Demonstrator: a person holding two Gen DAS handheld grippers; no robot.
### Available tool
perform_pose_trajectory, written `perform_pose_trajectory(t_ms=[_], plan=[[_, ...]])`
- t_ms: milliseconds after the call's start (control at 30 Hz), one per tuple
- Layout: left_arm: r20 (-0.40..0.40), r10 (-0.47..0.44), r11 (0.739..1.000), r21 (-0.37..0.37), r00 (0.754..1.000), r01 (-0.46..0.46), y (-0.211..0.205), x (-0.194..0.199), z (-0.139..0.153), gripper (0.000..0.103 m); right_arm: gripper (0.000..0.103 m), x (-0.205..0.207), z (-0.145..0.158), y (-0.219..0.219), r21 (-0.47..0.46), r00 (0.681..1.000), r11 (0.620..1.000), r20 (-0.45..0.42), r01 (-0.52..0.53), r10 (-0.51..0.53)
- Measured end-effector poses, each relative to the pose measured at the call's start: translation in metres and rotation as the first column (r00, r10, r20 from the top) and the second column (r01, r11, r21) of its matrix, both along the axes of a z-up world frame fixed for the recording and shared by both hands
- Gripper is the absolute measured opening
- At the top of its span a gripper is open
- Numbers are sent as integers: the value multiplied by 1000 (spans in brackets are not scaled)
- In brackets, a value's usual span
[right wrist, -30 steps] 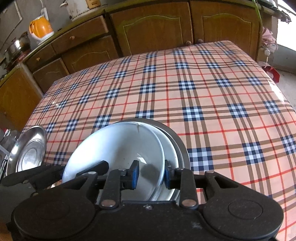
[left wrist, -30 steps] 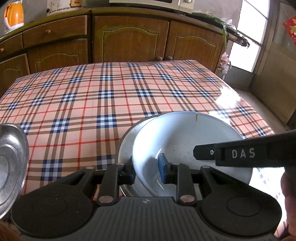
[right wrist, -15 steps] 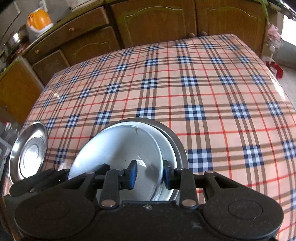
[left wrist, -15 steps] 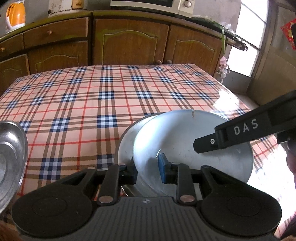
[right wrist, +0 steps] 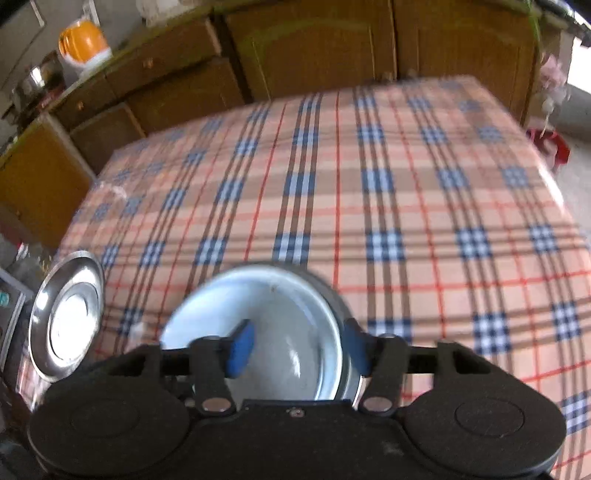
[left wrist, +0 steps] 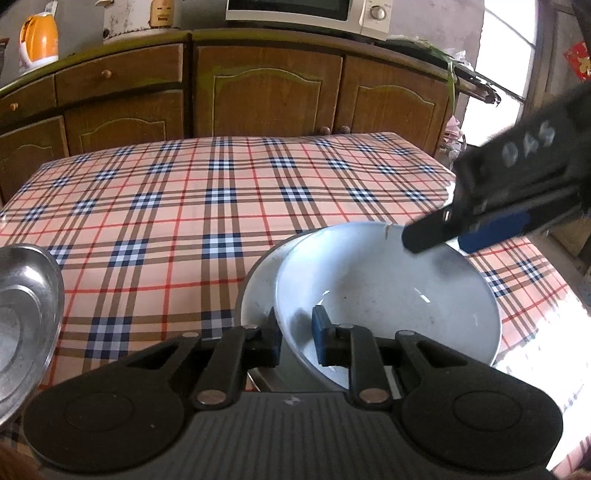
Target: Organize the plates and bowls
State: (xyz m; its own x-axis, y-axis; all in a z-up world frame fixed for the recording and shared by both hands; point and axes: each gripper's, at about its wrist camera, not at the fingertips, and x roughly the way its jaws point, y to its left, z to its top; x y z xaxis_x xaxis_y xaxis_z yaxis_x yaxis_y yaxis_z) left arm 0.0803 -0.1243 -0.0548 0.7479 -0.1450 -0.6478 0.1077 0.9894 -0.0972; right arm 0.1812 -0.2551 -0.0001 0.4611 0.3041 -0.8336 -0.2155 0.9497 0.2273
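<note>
A white bowl [left wrist: 388,295] rests tilted inside a wider steel bowl [left wrist: 255,284] near the front of the plaid table. My left gripper [left wrist: 295,338] is shut on the white bowl's near rim, one pad outside and one inside. In the left wrist view my right gripper [left wrist: 443,236] hangs above the bowl's far right rim, apart from it. In the blurred right wrist view my right gripper [right wrist: 297,347] has its jaws opening wide over the white bowl [right wrist: 266,325] and the steel bowl's rim [right wrist: 332,291]; its blue pads press on nothing.
A shallow steel plate [left wrist: 22,325] [right wrist: 66,314] lies at the table's left edge. Plaid cloth [left wrist: 221,192] covers the table beyond the bowls. Wooden cabinets [left wrist: 266,92] line the far side, with an orange kettle [left wrist: 38,40] and a microwave [left wrist: 310,11] on top.
My right gripper let go of the white bowl's rim, spread its jaws and rose up and away to the right. My left gripper kept its grip and place.
</note>
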Motion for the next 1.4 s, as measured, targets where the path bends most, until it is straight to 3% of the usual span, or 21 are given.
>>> perform_pose_trajectory(t_ms=[333, 500, 633, 800, 867, 967, 1000, 1333, 1400], plan=[[-6, -17, 1000, 15, 1000, 17, 1, 3, 2, 22, 66, -32, 0, -9, -74, 993, 995, 104, 61, -53], [-11, -15, 1000, 11, 1000, 15, 2, 2, 4, 22, 57, -52, 1, -26, -13, 986, 994, 129, 112, -109], [-3, -18, 1000, 8, 1000, 18, 1, -1, 11, 23, 56, -59, -1, -37, 7, 982, 989, 120, 145, -145], [13, -4, 1000, 5, 1000, 4, 4, -7, 21, 35, 55, -62, -16, -37, 0, 985, 989, 85, 151, -150], [20, 7, 1000, 9, 1000, -7, 7, -9, 24, 39, 50, -63, -23, -36, 6, 984, 986, 72, 164, -164], [23, 19, 1000, 7, 1000, -19, 13, -12, 27, 42, 49, -71, -14, -39, 40, 974, 982, 125, 186, -189], [22, 24, 1000, 5, 999, -24, 14, -13, 28, 43, 43, -71, -12, -39, 59, 976, 983, 123, 172, -178], [12, 53, 999, -4, 999, -53, 25, -15, 31, 52, 44, -76, -15, -28, 51, 984, 991, 123, 126, -131], [15, 56, 998, -6, 998, -56, 27, -17, 32, 54, 45, -75, -21, -30, 83, 984, 988, 104, 134, -142]])
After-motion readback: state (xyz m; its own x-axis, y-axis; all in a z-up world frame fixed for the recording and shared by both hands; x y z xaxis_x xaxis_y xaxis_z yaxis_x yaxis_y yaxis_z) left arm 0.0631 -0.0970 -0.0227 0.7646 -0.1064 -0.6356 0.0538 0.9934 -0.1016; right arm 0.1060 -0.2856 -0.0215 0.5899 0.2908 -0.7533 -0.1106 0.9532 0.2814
